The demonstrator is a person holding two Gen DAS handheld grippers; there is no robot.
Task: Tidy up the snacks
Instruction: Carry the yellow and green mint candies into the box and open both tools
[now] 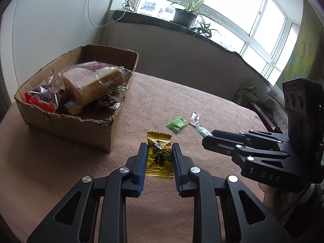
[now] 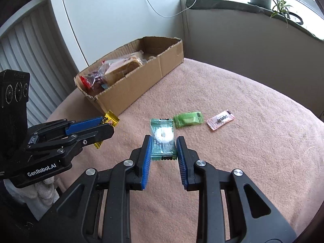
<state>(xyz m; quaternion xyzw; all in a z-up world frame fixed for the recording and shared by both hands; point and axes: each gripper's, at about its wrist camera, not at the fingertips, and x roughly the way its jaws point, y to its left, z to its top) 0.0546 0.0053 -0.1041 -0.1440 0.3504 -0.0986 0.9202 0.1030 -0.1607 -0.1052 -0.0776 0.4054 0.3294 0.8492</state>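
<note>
My left gripper is shut on a yellow candy packet, held just above the pink cloth. That same packet pokes out of the left gripper in the right wrist view. My right gripper is shut on a teal candy packet, its blue pads pressing both sides. From the left wrist view the right gripper shows with the teal wrapper at its tip. A light green candy and a pink candy lie on the cloth beyond it.
A torn cardboard box holding wrapped bread and several packets stands at the left of the cloth-covered table. Behind it are a wall, a dangling cable and a windowsill with potted plants. A radiator is at the left.
</note>
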